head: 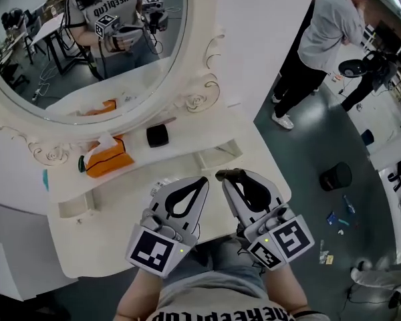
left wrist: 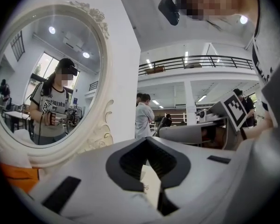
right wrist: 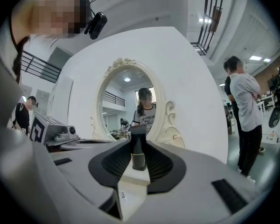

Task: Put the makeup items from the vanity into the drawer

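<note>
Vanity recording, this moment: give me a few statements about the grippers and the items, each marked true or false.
1. The right gripper grips a dark tube between its jaws. True.
2. The left gripper holds the black compact. False: its jaws are together with nothing between them, and the compact lies on the vanity below the mirror.
3. An orange tissue box sits on the vanity, left of the compact. True.
4. Nobody else is in the room. False: a person in a light shirt stands to the right.
</note>
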### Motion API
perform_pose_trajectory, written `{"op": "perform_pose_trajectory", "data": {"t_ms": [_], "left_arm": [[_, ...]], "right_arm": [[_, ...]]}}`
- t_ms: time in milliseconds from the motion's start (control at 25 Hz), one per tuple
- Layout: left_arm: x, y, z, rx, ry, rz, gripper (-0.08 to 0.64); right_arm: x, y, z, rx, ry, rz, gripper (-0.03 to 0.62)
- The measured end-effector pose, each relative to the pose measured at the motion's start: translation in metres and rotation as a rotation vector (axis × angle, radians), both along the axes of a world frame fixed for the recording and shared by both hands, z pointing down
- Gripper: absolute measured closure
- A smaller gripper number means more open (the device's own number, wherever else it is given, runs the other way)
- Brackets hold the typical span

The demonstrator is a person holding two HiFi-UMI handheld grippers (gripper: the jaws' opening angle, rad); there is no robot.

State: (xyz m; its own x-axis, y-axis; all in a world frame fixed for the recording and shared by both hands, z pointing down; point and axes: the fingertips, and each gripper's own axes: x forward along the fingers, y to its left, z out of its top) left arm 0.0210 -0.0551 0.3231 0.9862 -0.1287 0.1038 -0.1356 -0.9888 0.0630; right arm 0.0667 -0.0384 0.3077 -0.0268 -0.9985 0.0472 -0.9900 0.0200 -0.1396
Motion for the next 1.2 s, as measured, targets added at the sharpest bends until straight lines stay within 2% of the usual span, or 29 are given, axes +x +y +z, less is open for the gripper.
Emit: {"op": "perform_pose_trajectory", "data": {"t_ms": [600, 1200], "left_arm": [[0.019, -0.019, -0.009, 0.008, 0.015, -0.172, 0.552], [0.017, -0.039, -0.006, 0.005, 0.01, -0.362, 0.552]], "right_arm": [[0.023, -0.03, -0.007, -0.005, 0.024, -0.172, 0.48], [0.037, -0.064, 0.009, -0.044, 0.026, -0.318, 0.48]]}}
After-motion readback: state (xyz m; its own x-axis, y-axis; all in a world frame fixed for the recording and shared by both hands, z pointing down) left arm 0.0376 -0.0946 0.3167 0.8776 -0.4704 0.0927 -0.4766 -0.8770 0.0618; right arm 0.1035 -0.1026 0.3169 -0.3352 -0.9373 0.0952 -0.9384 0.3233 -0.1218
